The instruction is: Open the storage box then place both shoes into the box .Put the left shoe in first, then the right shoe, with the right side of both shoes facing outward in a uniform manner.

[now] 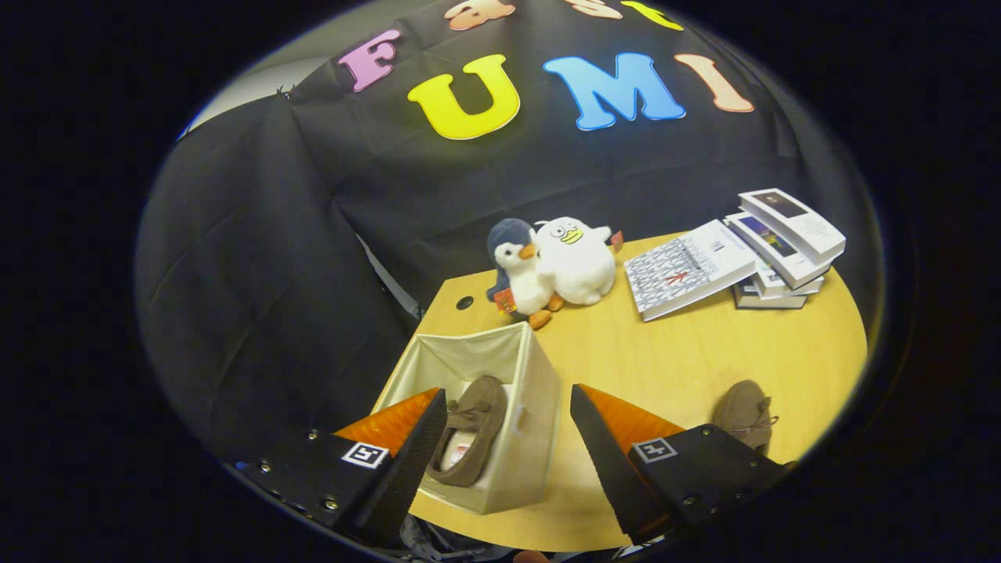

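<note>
One shoe boxed, the second still waiting on the counter

The tool [500, 438] hangs wide open above the near edge of the counter [672, 352], its fingers holding nothing; the box's right wall sits between them. The open fabric box [525, 438] stands at the near left, and a brown slipper-style shoe [469, 430] with a small lace bow already lies inside it, just ahead of the left finger. The other shoe [743, 414], same brown with a bow, rests on the bare counter to the right, just beyond the right finger. The step in hand is likely fetching that one: swing right, straddle it across its middle, close on both sides, and keep its heading matched to the boxed shoe when setting it beside it.
</note>
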A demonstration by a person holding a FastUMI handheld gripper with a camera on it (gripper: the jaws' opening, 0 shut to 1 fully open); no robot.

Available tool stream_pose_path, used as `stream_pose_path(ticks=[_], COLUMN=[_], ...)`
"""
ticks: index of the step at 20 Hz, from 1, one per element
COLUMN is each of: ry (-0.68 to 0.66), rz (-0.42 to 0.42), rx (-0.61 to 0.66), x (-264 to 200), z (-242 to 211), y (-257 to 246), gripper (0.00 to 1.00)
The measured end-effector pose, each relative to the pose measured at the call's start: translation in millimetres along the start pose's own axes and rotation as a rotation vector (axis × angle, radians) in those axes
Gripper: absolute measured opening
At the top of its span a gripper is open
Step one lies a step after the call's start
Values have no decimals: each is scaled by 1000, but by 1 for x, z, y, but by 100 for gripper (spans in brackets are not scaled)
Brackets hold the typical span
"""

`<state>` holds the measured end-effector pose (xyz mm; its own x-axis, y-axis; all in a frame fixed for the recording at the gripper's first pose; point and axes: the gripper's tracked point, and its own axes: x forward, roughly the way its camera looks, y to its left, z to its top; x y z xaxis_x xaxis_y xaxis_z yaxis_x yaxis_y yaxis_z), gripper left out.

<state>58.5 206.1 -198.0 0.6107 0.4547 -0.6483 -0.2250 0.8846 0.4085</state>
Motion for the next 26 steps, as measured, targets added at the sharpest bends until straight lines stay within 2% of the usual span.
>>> stream_pose_path(ticks=[8, 14, 26], ry=[-14, 20, 207], rz=[-140, -240, -286], rx=[-72, -123, -100], x=[-47, -59, -52], z=[-6, -29, -112], y=[-106, -175, -252], gripper=[98, 98, 98])
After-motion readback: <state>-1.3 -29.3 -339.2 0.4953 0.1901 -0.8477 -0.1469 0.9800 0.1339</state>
